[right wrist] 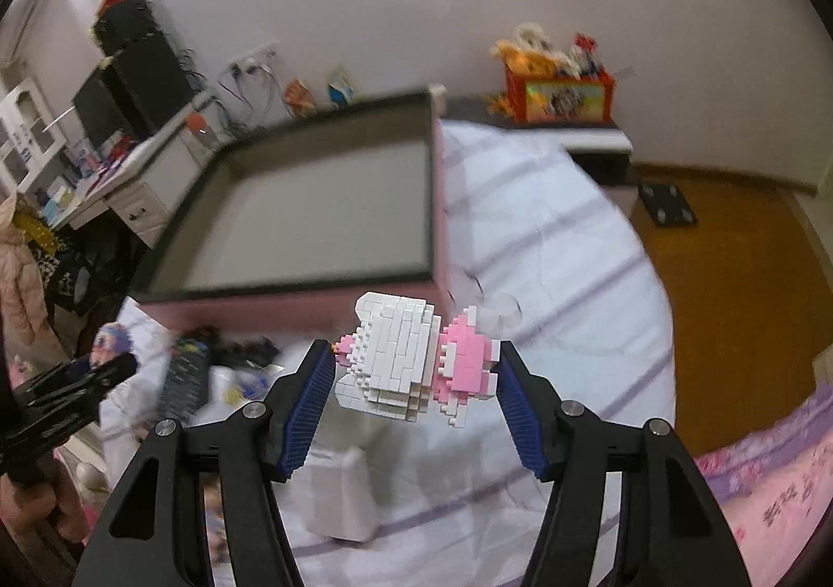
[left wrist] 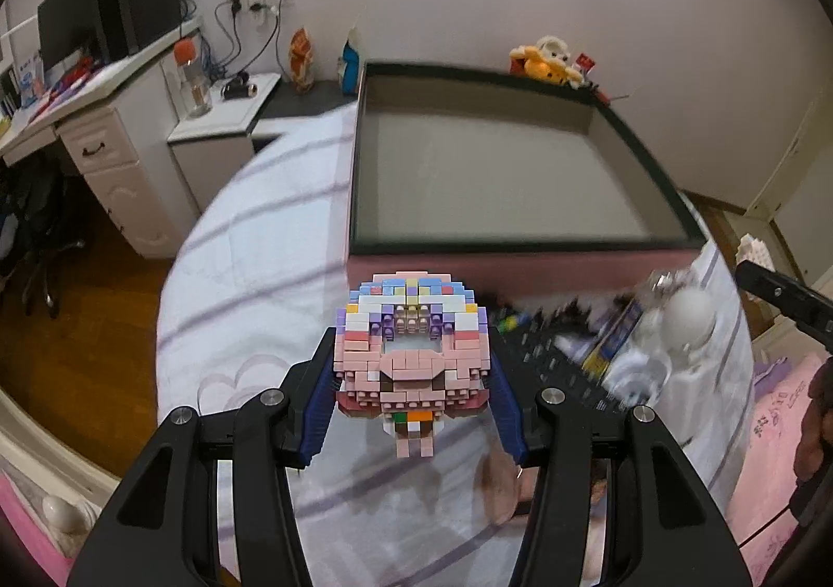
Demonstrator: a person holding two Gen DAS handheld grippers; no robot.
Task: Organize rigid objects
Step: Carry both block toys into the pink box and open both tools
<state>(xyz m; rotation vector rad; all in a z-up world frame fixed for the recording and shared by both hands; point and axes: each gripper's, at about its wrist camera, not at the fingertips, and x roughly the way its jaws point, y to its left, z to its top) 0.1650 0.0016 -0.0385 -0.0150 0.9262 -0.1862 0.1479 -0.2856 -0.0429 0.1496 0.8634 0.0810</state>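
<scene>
My left gripper (left wrist: 414, 391) is shut on a pink and pastel brick-built figure head (left wrist: 411, 352), held above the striped bed sheet. My right gripper (right wrist: 416, 378) is shut on a white and pink brick-built figure (right wrist: 416, 358), lifted clear of the bed. Just beyond both grippers lies a large shallow box (left wrist: 359, 180) with a dark rim and pink sides, nothing inside it; in the right wrist view the same box (right wrist: 434, 201) is up and to the left. The right gripper's tip (left wrist: 781, 298) shows at the right edge of the left view, and the left gripper (right wrist: 78, 384) at the left edge of the right view.
Loose items lie on the bed in front of the box: a dark flat package (left wrist: 552, 352), clear plastic and a white ball (left wrist: 687, 311). A white block (right wrist: 341, 493) lies under the right gripper. A desk (left wrist: 99, 118) and nightstand stand left; a toy box (right wrist: 559, 92) is at the back.
</scene>
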